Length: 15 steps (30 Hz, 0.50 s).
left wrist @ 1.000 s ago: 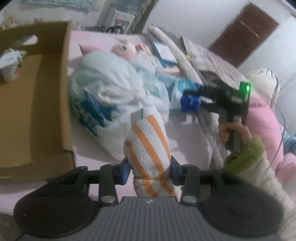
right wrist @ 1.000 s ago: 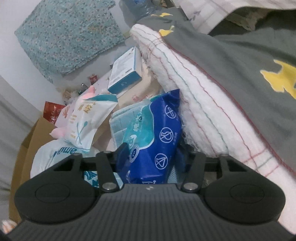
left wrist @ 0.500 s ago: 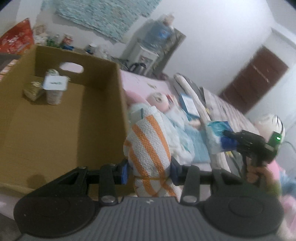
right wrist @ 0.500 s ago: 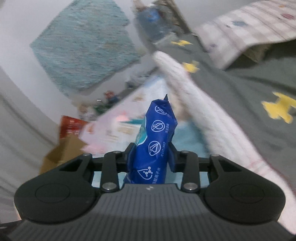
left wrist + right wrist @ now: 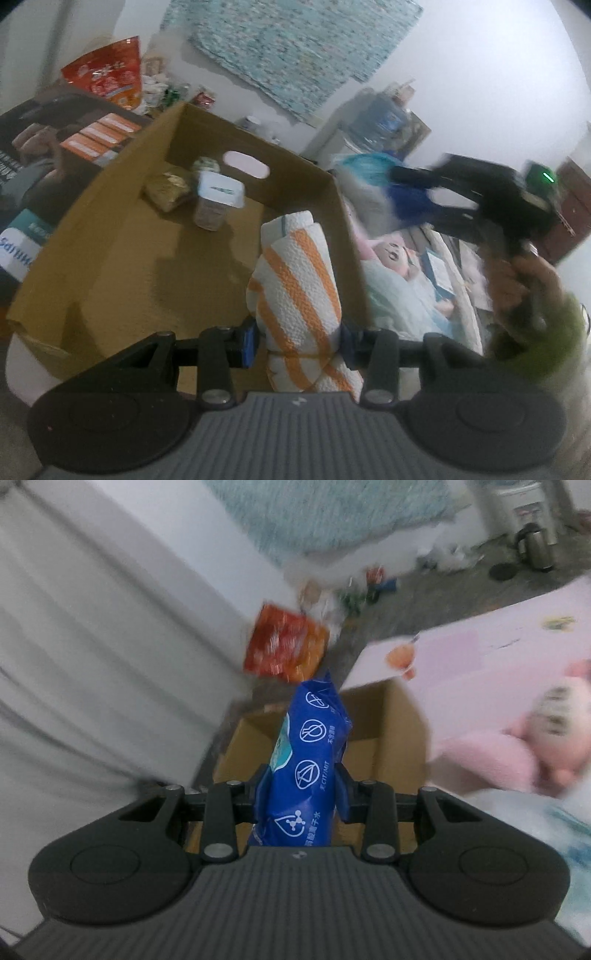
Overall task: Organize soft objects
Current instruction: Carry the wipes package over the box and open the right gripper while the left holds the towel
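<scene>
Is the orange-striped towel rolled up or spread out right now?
Rolled up. The towel is a tight bundle, a thin band cinching its lower end, clamped in the left gripper above the cardboard box.

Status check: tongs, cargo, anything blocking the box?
Left tongs clamped on striped towel roll, over cardboard box. Right tongs gripping blue wipes pack. Box holds small items; nothing blocking.

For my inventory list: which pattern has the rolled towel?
The rolled towel is white with orange stripes, clearest in the left wrist view.
</scene>
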Motion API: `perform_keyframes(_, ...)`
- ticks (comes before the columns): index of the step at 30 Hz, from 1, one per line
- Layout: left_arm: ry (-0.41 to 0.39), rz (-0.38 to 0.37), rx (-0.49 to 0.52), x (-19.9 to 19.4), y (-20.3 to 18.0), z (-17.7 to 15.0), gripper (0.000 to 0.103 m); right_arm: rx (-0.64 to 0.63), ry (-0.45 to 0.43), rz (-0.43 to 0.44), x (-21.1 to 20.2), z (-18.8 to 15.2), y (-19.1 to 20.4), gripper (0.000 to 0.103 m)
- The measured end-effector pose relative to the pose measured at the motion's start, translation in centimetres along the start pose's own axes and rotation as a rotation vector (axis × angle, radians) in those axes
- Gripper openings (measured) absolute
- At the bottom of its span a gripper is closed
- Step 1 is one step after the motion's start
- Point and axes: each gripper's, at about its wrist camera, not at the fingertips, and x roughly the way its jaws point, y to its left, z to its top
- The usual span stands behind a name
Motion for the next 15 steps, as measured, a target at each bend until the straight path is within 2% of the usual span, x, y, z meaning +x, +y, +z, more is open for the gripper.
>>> perform_keyframes(6,-0.021,0.018,-0.034,-0.6,2.2,0.4,0.044,-0.132,0.146,-0.194,10.0,0.3,3.8,0.028)
perform_keyframes(7,-0.019,0.009,-0.046,-0.6,2.5,0.6,0.044,-0.141,0.156,-0.214,11.1,-0.1,4.4,0.018)
perform_keyframes(8,-0.020,0.006,-0.052,-0.7,2.7,0.5,0.044,-0.149,0.162,-0.226,12.1,-0.1,4.7,0.016)
perform_keyframes(15,-0.030,0.009,-0.064,-0.7,3.2,0.7,0.044,-0.230,0.142,-0.285,15.2,0.5,6.1,0.016)
